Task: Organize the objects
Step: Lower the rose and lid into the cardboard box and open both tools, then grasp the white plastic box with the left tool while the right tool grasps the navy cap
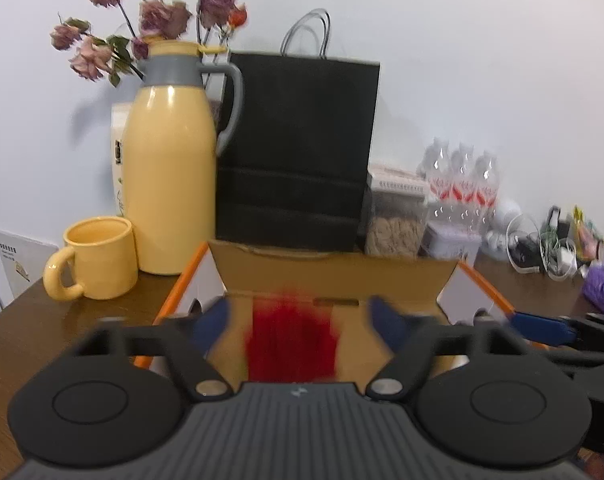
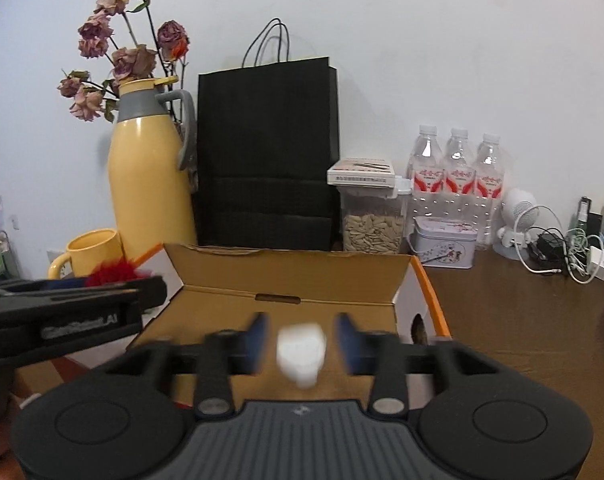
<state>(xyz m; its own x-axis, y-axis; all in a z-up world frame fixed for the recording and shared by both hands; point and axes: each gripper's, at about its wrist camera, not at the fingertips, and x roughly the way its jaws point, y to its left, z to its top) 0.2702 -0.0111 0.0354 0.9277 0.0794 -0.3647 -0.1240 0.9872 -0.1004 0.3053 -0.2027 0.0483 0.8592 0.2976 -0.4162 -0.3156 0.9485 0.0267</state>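
fingers [image 1: 218, 320] of left gripper [image 1: 298, 318] spread wide around red fuzzy object [image 1: 292, 338], right gripper [image 2: 302, 338] wide around white object [image 2: 301, 354], over cardboard box [image 2: 286, 268]

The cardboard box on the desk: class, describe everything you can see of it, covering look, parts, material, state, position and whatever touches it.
The cardboard box is brown corrugated card inside, white outside with orange edges. Its lid stands open and upright at the back, a slot near the fold. A round hole shows in its right side wall. It rests on the dark wooden desk, in front of the black paper bag. A blurred red object and a blurred white object appear over its opening; contact is unclear.
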